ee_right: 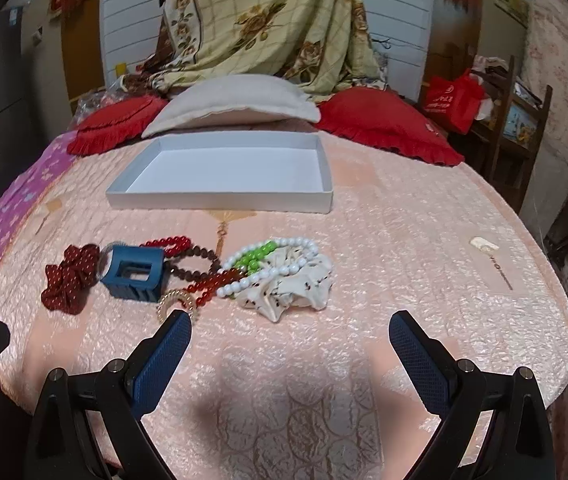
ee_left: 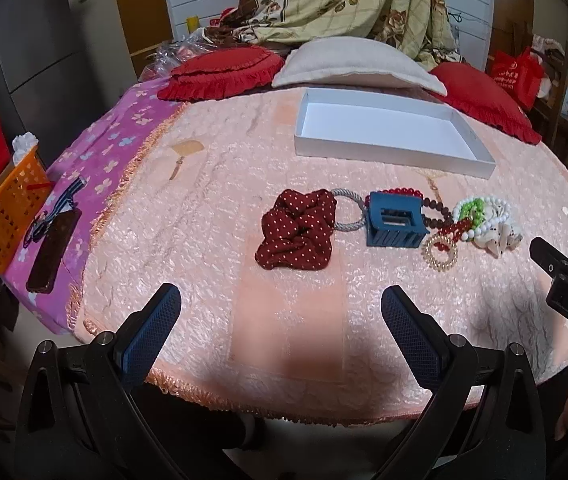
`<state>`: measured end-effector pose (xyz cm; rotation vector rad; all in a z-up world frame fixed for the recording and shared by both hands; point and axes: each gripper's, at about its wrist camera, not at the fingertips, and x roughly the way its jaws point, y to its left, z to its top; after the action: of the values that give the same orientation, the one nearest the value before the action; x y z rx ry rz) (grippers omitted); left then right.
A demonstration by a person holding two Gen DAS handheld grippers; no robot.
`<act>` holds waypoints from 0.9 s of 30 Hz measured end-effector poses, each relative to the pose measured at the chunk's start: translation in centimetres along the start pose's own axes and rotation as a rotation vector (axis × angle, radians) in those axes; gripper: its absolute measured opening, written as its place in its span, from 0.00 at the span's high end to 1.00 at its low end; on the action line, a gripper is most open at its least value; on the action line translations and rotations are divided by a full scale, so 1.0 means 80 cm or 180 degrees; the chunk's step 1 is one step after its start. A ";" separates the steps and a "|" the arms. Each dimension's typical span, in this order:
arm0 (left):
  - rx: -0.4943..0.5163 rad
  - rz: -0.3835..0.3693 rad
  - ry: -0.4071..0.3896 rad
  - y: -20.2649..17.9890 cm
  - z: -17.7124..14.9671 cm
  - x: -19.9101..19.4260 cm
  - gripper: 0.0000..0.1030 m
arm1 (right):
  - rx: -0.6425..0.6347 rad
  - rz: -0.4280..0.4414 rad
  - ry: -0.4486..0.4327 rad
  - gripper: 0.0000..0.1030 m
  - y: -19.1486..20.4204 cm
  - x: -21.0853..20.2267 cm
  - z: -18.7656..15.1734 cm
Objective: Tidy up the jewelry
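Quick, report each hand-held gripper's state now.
Left hand-held gripper: open, holding nothing.
Right hand-held gripper: open, holding nothing.

**A bedroom seen over a pink quilted bed**

A bed (ee_right: 404, 240) covered in a glossy peach-pink quilt fills the middle of both views. At its head lie a grey-white pillow (ee_right: 236, 100) and two red frilled cushions (ee_right: 384, 124), with a floral yellow blanket (ee_right: 268, 24) heaped against a white panelled wall (ee_right: 132, 20). On the bed's left edge shows a purple flowered sheet (ee_left: 100, 152); beside it stand an orange plastic basket (ee_left: 8, 216) and a grey refrigerator (ee_left: 32, 40). On the right, a dark wooden chair (ee_right: 524, 128) carries a red bag (ee_right: 456, 100). The light is warm and dim.
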<state>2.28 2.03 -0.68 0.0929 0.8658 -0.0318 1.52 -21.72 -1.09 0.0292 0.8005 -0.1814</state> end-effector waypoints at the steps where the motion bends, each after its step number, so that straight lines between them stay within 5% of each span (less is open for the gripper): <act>1: 0.0010 -0.0001 0.0015 -0.001 -0.001 0.001 0.02 | 0.0019 0.0068 0.0047 0.04 0.000 0.001 0.000; 27: 0.0037 -0.0029 0.0237 0.000 -0.008 0.021 0.02 | 0.0047 0.0056 0.0262 0.05 -0.003 0.019 -0.012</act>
<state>2.91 2.08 -2.40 0.1015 0.9406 -0.0421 1.83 -22.12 -2.88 0.0580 0.8809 -0.1702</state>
